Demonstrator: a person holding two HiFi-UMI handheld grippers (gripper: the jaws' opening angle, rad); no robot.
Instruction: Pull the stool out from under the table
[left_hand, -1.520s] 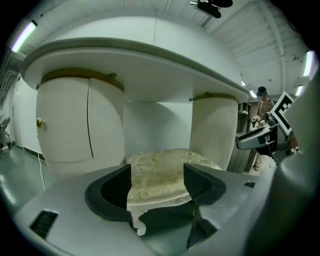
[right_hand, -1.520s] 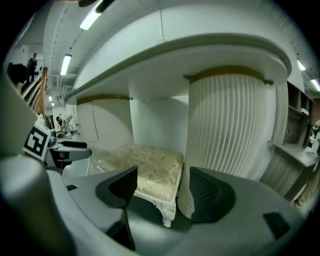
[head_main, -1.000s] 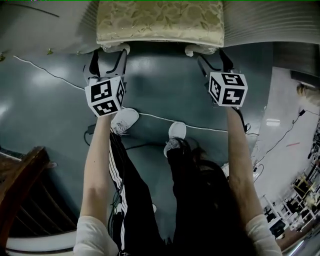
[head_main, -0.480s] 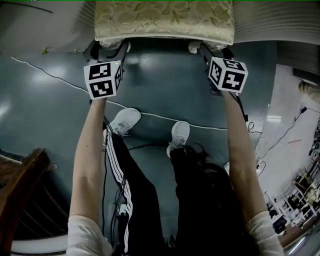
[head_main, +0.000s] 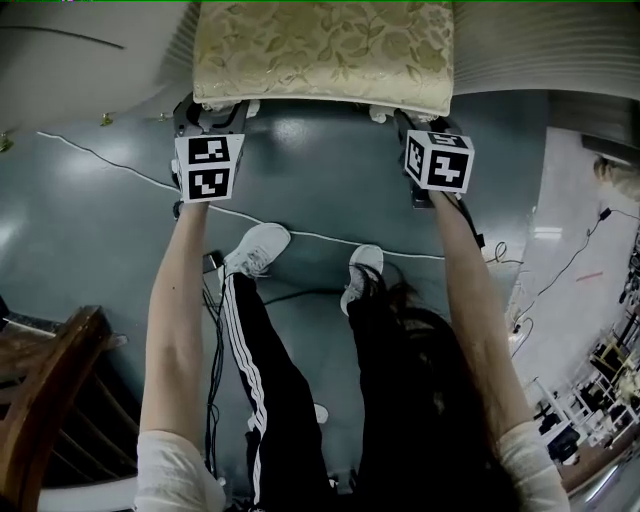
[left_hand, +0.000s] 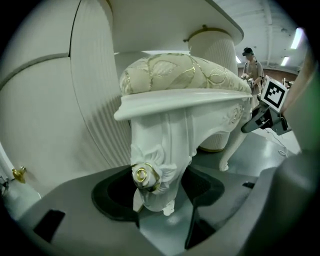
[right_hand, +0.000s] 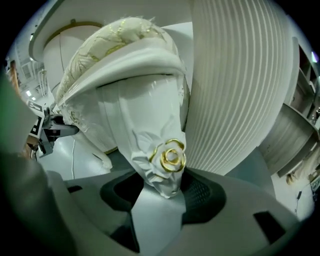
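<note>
**Getting a firm hold on both legs before the pull**

The stool (head_main: 320, 50) is tucked part way under the tabletop (head_main: 90, 60), its cushion just above and beyond both sets of jaws. We have the left gripper (head_main: 212, 112) at the top of the left leg (left_hand: 160, 165) and the right gripper (head_main: 405, 115) at the top of the right leg (right_hand: 160, 145). Both sets of jaws have just been closing, each with its carved leg between them. The left jaws stand either side of the leg without visibly pressing on it. The right jaws appear to sit against theirs.

We judge the step in hand to be the grasp, so we finish it first. We seat each leg deep between the jaws, above the rose carving where the wood is widest. Then we draw both hands back together and level, so the stool does not twist. The fluted panel (right_hand: 235, 85) stands close beside the right jaws, so we pull straight. The cable (head_main: 300, 235) lies on the floor (head_main: 320, 170) behind the jaws, and we mind it.
</note>
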